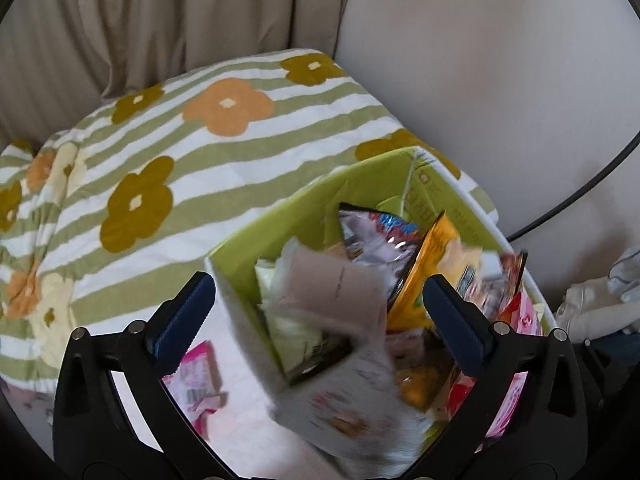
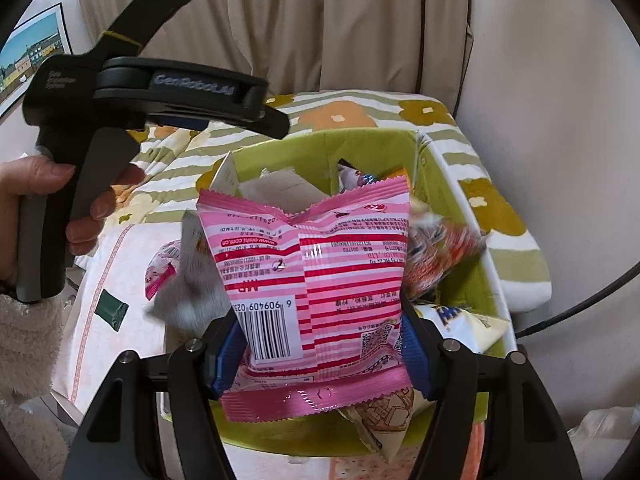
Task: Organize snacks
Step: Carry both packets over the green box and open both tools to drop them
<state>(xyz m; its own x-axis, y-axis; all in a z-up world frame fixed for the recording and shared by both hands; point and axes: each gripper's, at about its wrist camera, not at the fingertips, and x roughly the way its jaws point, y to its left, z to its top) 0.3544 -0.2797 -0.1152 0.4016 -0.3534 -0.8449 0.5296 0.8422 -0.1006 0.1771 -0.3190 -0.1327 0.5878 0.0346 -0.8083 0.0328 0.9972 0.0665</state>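
My left gripper (image 1: pixel 320 320) stands wide open above the near corner of a green box (image 1: pixel 280 208). A blurred grey-white packet (image 1: pixel 344 400) hangs loose between its fingers and touches neither pad. The box holds several snacks, among them a silver packet (image 1: pixel 372 236), an orange one (image 1: pixel 432 272) and a beige one (image 1: pixel 332 292). My right gripper (image 2: pixel 320 352) is shut on a pink striped snack bag (image 2: pixel 320 280), held upright over the green box (image 2: pixel 460 184). The right wrist view also shows the left gripper (image 2: pixel 276 120) in a hand (image 2: pixel 40 176), with the blurred grey packet (image 2: pixel 188 280) below it.
The box sits on a bed with a striped floral quilt (image 1: pixel 180 140). A pink packet (image 1: pixel 196 384) and a small dark green packet (image 2: pixel 112 308) lie on the bed left of the box. Beige curtains (image 1: pixel 160 20) hang behind, and a black cable (image 1: pixel 592 184) runs at the right.
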